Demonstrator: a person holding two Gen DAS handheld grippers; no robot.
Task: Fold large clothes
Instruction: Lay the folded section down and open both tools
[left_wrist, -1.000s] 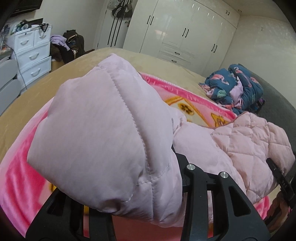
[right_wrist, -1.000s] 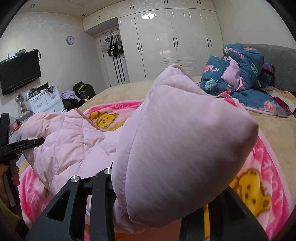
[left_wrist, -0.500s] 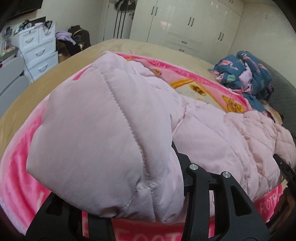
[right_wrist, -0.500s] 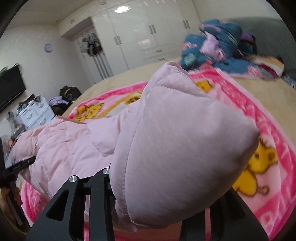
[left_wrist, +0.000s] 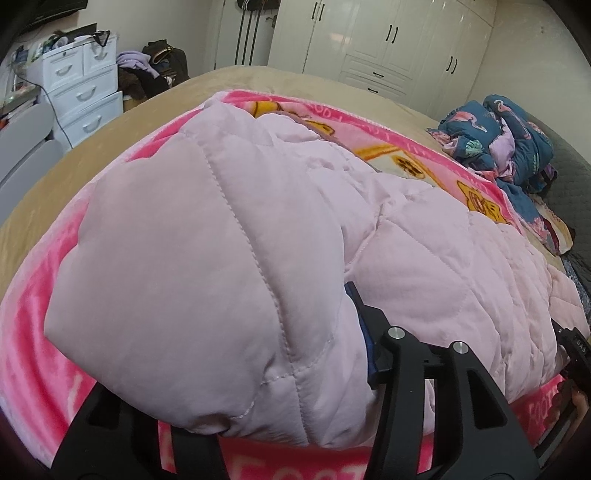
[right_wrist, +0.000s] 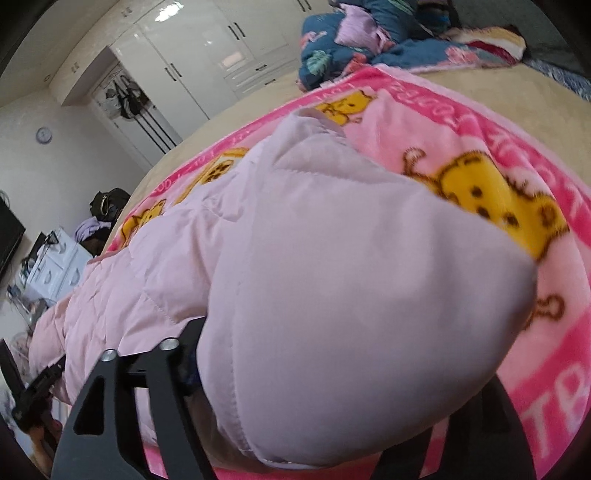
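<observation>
Your left hand-held gripper (left_wrist: 280, 417) and right hand-held gripper (right_wrist: 314, 424), jaws just opening, each have pink jacket (left_wrist: 424, 266) padding between them; grip unclear. Jacket rests on blanket (right_wrist: 461, 140).

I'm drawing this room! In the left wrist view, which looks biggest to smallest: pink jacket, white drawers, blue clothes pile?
1. Jacket, by far, though it is nearest the camera.
2. and 3. Blue pile and drawers look about alike; no ranking.

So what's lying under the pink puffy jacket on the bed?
The pink puffy jacket lies on a pink cartoon blanket, spread over the tan bed cover. Whatever sits directly beneath the jacket's middle is covered.
</observation>
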